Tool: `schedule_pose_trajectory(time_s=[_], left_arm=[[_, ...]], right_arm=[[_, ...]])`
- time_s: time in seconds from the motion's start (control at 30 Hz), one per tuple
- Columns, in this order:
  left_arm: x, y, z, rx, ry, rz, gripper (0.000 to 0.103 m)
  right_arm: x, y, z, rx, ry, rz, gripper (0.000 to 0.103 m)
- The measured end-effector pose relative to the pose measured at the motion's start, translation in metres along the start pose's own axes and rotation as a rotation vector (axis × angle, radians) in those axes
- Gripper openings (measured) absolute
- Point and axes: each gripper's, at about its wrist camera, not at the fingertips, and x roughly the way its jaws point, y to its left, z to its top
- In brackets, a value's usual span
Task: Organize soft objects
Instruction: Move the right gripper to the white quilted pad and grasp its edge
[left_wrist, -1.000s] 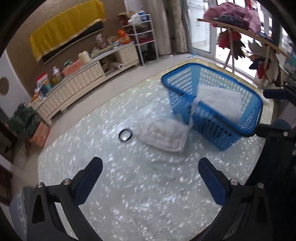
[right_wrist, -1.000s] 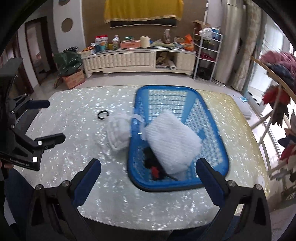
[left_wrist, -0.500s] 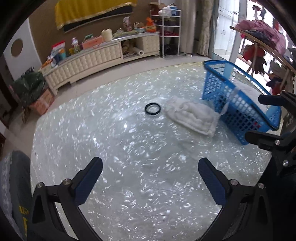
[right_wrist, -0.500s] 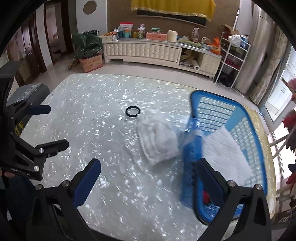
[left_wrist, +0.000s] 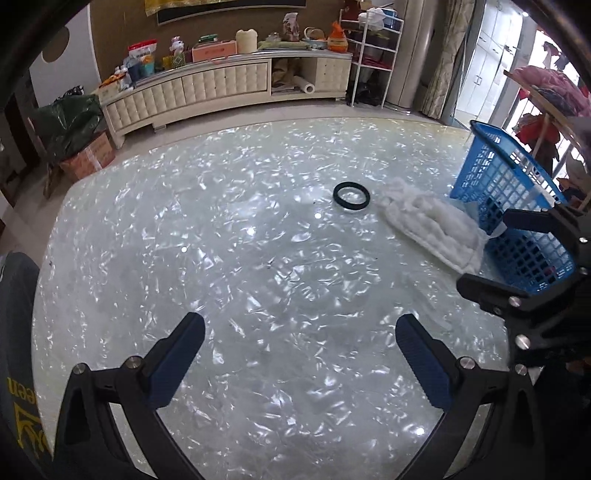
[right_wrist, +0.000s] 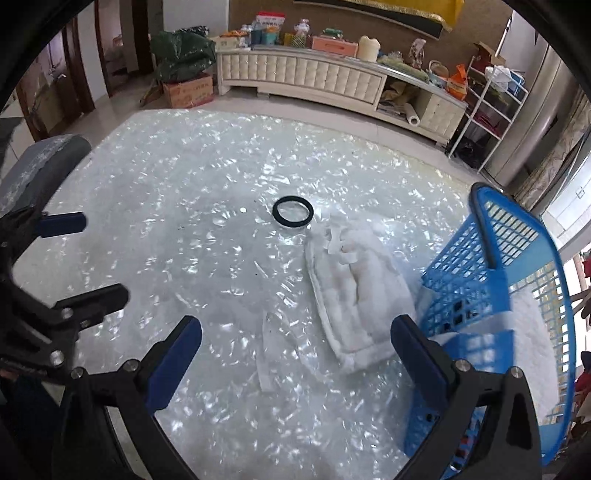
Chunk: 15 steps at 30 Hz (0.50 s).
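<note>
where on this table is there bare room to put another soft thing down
The widest bare patch of the table runs from the black ring toward the cabinet-side edge and the near left edge. A smaller one lies between the left gripper and the white folded cloth. It is crowded on the right: ring, cloth and blue basket sit close together.

Black ring (left_wrist: 351, 196) lying flat on shimmery tabletop (left_wrist: 229, 258); beyond, cluttered cream sideboard (right_wrist: 306, 75), white wire rack (right_wrist: 491, 107).
</note>
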Motion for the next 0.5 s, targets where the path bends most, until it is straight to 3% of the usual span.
schedule_pose_trajectory(time_s=[0.23,0.5], left_arm=[[0.022,0.011,-0.004,-0.049,0.004,-0.011,0.103],[0.039,0.021,-0.008,-0.081,0.028,-0.002,0.103]], right_arm=[[0.037,-0.008,0.001,0.032,0.059,-0.077,0.102],[0.073,-0.023,0.002,0.073,0.121,-0.116,0.091]])
